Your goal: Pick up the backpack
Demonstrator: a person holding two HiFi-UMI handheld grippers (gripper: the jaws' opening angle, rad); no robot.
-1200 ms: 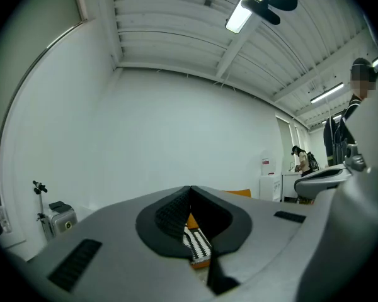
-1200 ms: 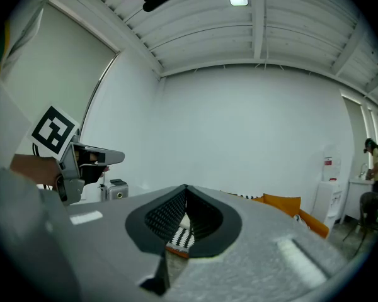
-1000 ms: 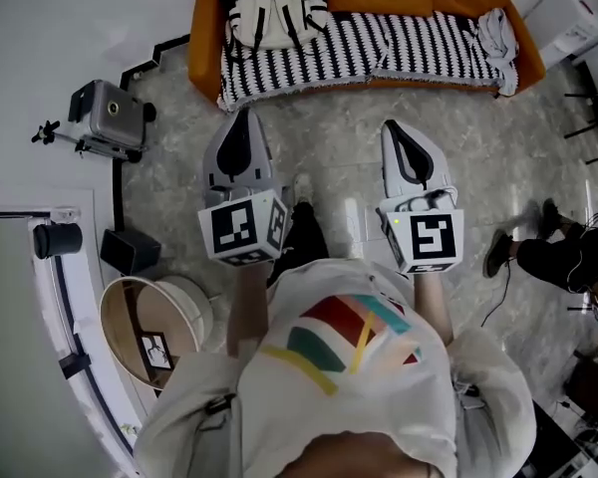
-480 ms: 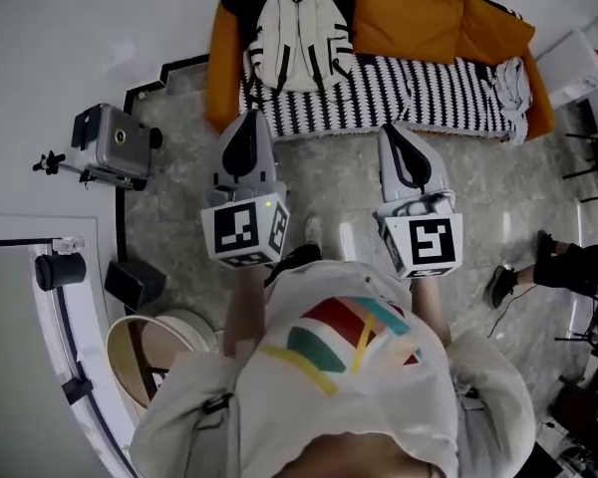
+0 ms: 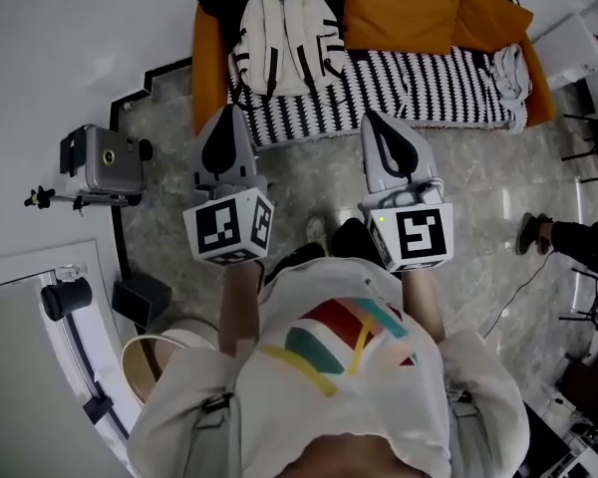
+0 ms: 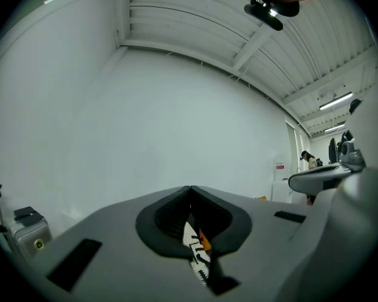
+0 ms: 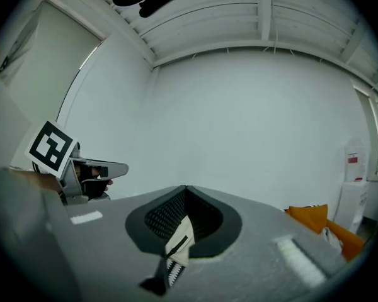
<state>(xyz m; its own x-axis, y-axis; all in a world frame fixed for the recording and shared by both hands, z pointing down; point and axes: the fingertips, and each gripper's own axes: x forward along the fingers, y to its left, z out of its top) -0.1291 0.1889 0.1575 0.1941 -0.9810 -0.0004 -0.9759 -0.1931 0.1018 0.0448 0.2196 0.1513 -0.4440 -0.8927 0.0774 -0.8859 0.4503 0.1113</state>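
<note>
A white backpack [image 5: 284, 43] with black straps lies on the left end of an orange sofa [image 5: 204, 68] draped in a black-and-white striped blanket. Both grippers point level toward the sofa, short of its front edge. My left gripper [image 5: 228, 110] is shut and empty, just below the backpack. My right gripper [image 5: 370, 117] is also shut and empty, further right over the floor. In the left gripper view the shut jaws [image 6: 190, 189] leave only a sliver of the backpack [image 6: 191, 236] visible. The right gripper view [image 7: 186, 187] likewise shows a sliver of the backpack [image 7: 179, 239].
Orange cushions [image 5: 399, 8] and a grey cloth [image 5: 511, 73] lie further right on the sofa. A silver case [image 5: 105, 157], a black box [image 5: 140, 297] and a round basket [image 5: 145, 352] stand along the left wall. Someone's foot [image 5: 531, 232] rests at the right.
Both grippers have moved forward together toward the sofa, still shut. The sofa and backpack now lie closer beyond their tips.
</note>
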